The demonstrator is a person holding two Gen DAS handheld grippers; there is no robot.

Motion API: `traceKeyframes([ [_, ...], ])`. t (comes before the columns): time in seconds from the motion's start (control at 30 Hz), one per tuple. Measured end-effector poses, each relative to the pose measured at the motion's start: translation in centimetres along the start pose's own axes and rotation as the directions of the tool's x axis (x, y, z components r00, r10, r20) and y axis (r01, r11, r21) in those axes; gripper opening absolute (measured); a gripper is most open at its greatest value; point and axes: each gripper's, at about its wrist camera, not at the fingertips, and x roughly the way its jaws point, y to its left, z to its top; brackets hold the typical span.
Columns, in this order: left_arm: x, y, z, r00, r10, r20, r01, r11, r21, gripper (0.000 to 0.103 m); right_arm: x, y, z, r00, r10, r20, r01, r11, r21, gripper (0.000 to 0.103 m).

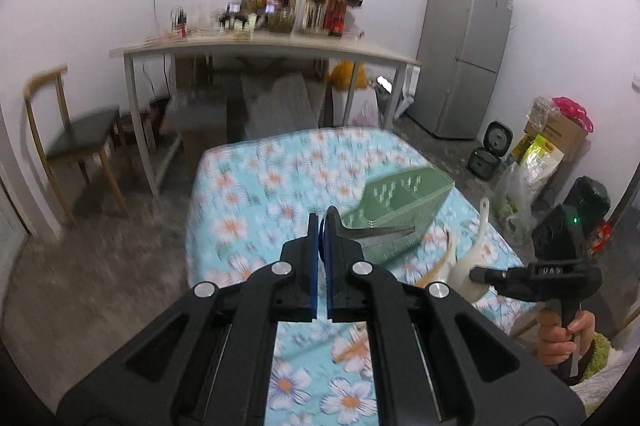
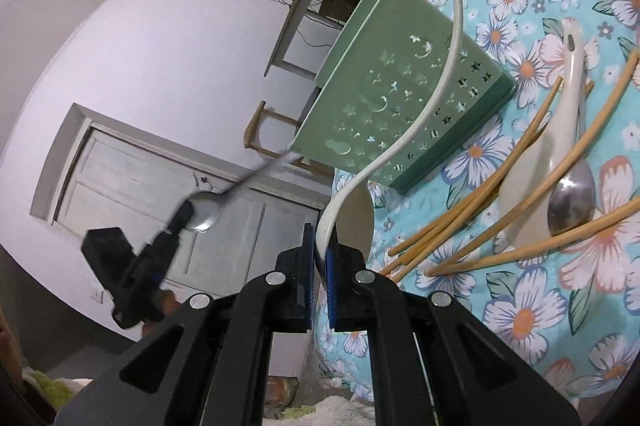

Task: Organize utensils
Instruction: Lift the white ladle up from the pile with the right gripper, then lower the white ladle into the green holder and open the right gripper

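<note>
The desk, under a turquoise cloth printed with white and orange flowers, carries a green holder whose walls are pierced with star and moon cut-outs; it stands toward the far side of the cloth.

The left hand-held gripper is raised above the near part of the desk and tips moderately downward, its blue pads shut on the bowl of a steel spoon. The spoon's handle runs sideways toward the green holder, its tip near the rim. In the right wrist view that spoon shows blurred against a white door.

The right hand-held gripper is held beside the desk edge by a hand wrapped around its grip. Its jaws are closed on the bowl rim of a cream ladle, whose long curved handle rises across the front of the holder.

Loose on the cloth lie several tan chopsticks, fanned out, a second cream ladle among them, and a steel spoon bowl resting in that ladle.
</note>
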Motion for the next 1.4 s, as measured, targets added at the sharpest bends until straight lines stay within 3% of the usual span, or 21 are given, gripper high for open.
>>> traceKeyframes([
  [0.17,0.3,-0.8,1.8,0.997,0.067,0.027,-0.069,0.995,0.075,0.002,-0.5,-0.1,-0.5,1.000,0.018,0.012,-0.018,1.000,0.002,0.005],
  [0.4,4.3,-1.2,2.2,0.992,0.123,-0.024,-0.119,0.983,0.143,0.002,-1.1,0.3,-0.1,0.999,0.033,0.036,-0.033,0.999,0.005,0.005],
  [0.6,7.7,-2.8,2.4,0.981,0.179,-0.068,-0.154,0.948,0.278,0.002,-1.7,0.2,-0.1,0.998,0.043,0.048,-0.043,0.999,0.002,0.005],
  [0.73,9.9,-3.7,2.7,0.982,0.149,-0.114,-0.111,0.951,0.289,0.002,-1.8,0.2,-0.2,0.997,0.057,0.045,-0.058,0.998,0.007,0.005],
  [0.9,11.8,-4.1,2.8,0.988,0.039,-0.147,-0.008,0.979,0.203,0.006,-2.2,0.5,-0.2,0.995,0.088,0.041,-0.088,0.996,0.006,0.005],
  [1.07,12.3,-4.1,2.4,0.990,-0.015,-0.143,0.035,0.990,0.133,0.019,-2.6,1.2,0.1,0.986,0.163,0.038,-0.164,0.986,0.022,0.005],
  [1.17,11.9,-3.7,2.4,0.992,-0.031,-0.120,0.042,0.995,0.093,0.027,-2.7,1.9,0.5,0.967,0.254,0.032,-0.255,0.966,0.043,0.005],
  [1.4,11.4,-1.9,1.1,0.994,-0.031,-0.108,0.031,1.000,-0.003,0.038,-1.2,4.3,2.0,0.859,0.512,0.002,-0.507,0.850,0.144,0.005],
])
